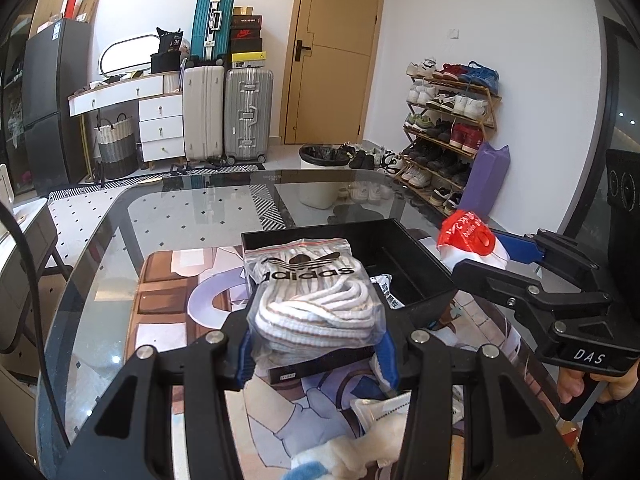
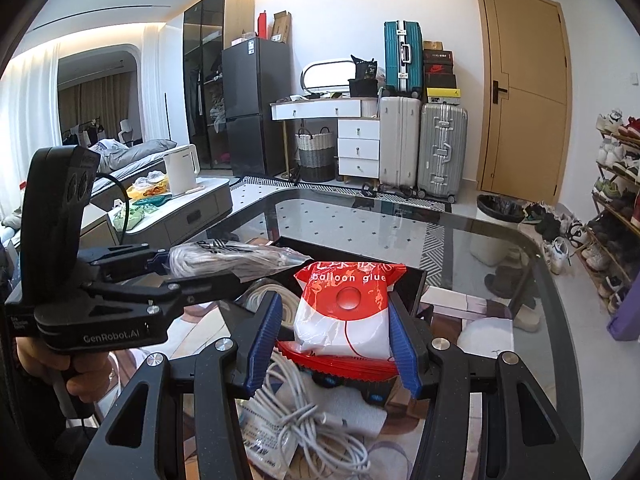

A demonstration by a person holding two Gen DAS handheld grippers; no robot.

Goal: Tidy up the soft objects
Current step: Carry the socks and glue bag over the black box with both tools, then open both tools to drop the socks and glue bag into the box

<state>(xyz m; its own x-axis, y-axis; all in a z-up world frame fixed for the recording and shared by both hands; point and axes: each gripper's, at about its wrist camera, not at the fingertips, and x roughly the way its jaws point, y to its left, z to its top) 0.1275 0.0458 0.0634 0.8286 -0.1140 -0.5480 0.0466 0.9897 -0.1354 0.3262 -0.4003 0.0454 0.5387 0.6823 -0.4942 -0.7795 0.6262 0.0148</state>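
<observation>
- Bedroom clutter fills the background: suitcases, a shoe rack, a tan door. Close to you stands a glass table (image 1: 100,264) with a printed mat under the work area.
- Your left gripper (image 1: 316,344) is clamped on a clear bag of white laces (image 1: 316,300) marked adidas. The bag's long axis runs away from you, its far end reaching over the near wall of the black box (image 1: 400,256).
- Your right gripper (image 2: 336,332) is closed on a red and white balloon glue packet (image 2: 344,304), held upright between the blue pads (image 2: 264,336).
- From the left wrist view, the right gripper sits to the right of the box, with the packet at the box's right rim. The box lies straight ahead of your left gripper and just left of your right one.
- Judging by this, both items are close to the box; the lace bag looks nearer to dropping in.
- Loose white cables (image 2: 316,420) lie on the table below your right gripper.
</observation>
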